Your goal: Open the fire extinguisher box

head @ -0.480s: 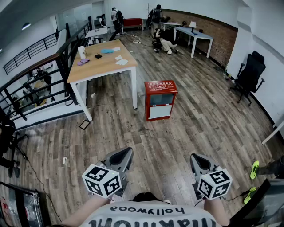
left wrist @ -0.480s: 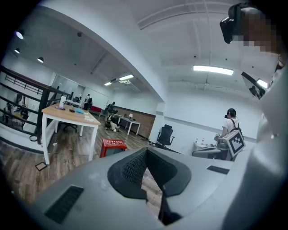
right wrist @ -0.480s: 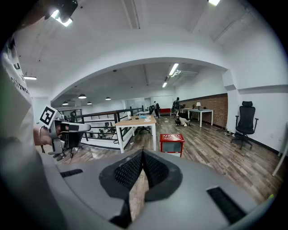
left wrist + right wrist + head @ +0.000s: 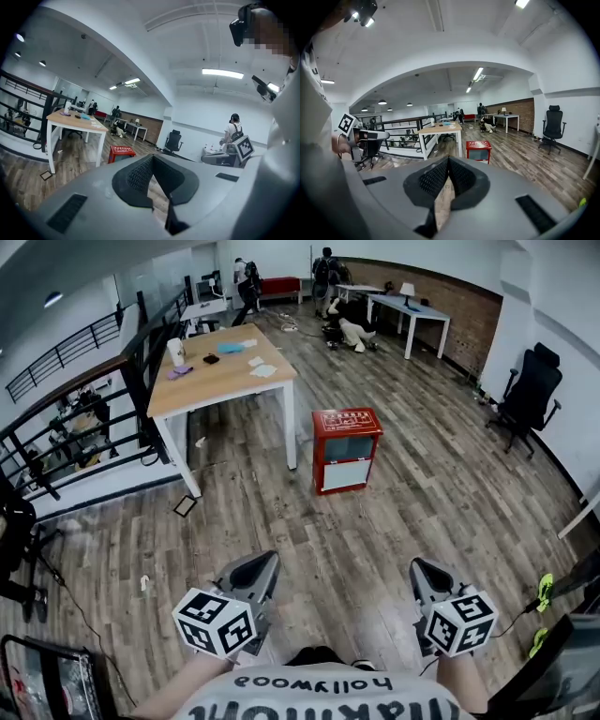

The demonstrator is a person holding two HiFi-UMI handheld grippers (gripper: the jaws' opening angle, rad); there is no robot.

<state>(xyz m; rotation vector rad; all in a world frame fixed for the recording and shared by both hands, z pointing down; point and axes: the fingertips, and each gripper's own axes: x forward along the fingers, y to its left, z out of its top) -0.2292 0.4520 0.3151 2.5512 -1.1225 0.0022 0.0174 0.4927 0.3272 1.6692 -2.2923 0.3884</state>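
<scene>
Two grippers sit low and close to the person's body in the head view, the left gripper [image 4: 253,579] and the right gripper [image 4: 424,577] both well apart from the red fire extinguisher box [image 4: 347,448]. That view alone looks down on the box's lid and shows it standing upright on the wood floor [image 4: 394,521], just beside the near leg of the wooden counter [image 4: 225,381], its front door closed. A cup [image 4: 174,351] stands at the counter's far left edge, and a black office chair [image 4: 527,395] sits by the right wall.

From the left gripper view the box [image 4: 122,152] appears small and low, right of the counter's legs. Only this view shows a person with a backpack [image 4: 232,132] standing off to the right, behind a marker cube [image 4: 243,147].

In the right gripper view the box [image 4: 478,149] faces the camera, with the counter [image 4: 440,129] to its left and the black railing [image 4: 401,123] behind; another marker cube [image 4: 346,123] shows at the left edge.

Each gripper view settles the jaws. On the left gripper [image 4: 152,160] the ribbed pads meet at their tips, clenched on nothing. On the right gripper [image 4: 448,161] the pads likewise press together, clenched and empty.
</scene>
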